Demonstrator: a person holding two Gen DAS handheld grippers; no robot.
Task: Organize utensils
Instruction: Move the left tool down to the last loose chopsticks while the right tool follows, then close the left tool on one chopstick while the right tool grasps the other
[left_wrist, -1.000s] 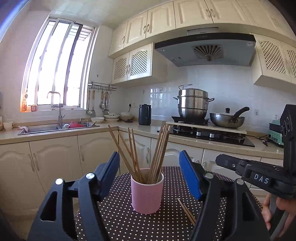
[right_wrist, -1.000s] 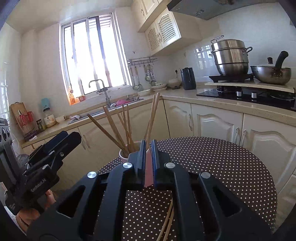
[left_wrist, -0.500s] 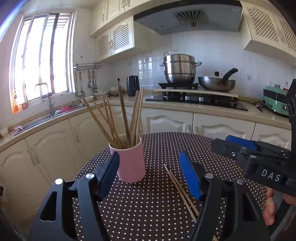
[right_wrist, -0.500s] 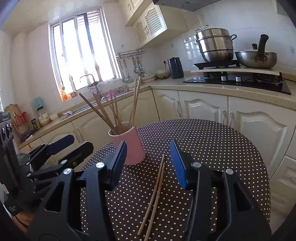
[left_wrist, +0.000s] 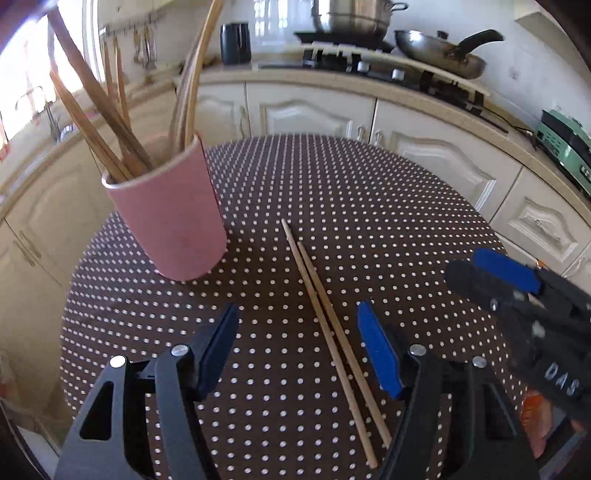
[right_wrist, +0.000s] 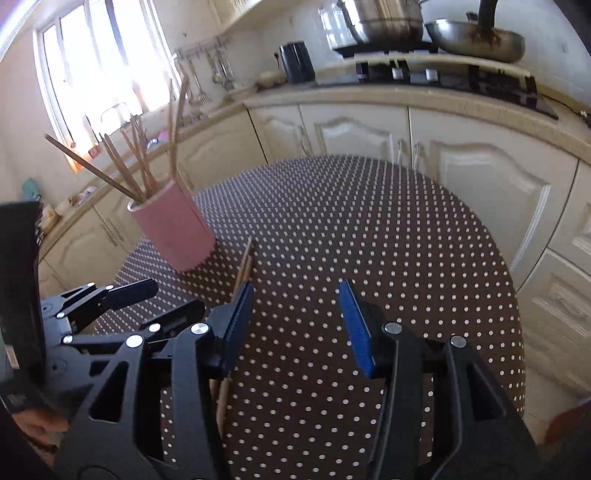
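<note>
A pink cup (left_wrist: 168, 218) holding several wooden chopsticks stands on the round dotted table (left_wrist: 351, 192). Two loose chopsticks (left_wrist: 325, 314) lie side by side on the cloth to the right of the cup. My left gripper (left_wrist: 297, 347) is open and empty, low over the table, with the loose chopsticks running between its blue fingers. My right gripper (right_wrist: 295, 321) is open and empty. In its view the cup (right_wrist: 173, 229) is at the left and the loose chopsticks (right_wrist: 243, 267) pass behind its left finger. The left gripper (right_wrist: 122, 295) shows at the lower left there.
The right gripper (left_wrist: 517, 295) reaches in from the right in the left wrist view. Cream kitchen cabinets (left_wrist: 306, 114) and a counter ring the table. A stove with a pan (left_wrist: 439, 51) and a pot is at the back. A black kettle (right_wrist: 295, 62) stands on the counter.
Both grippers have tilted down and moved closer to the table. The right gripper went from shut to open a second ago. The loose chopsticks now lie between the left fingers.
</note>
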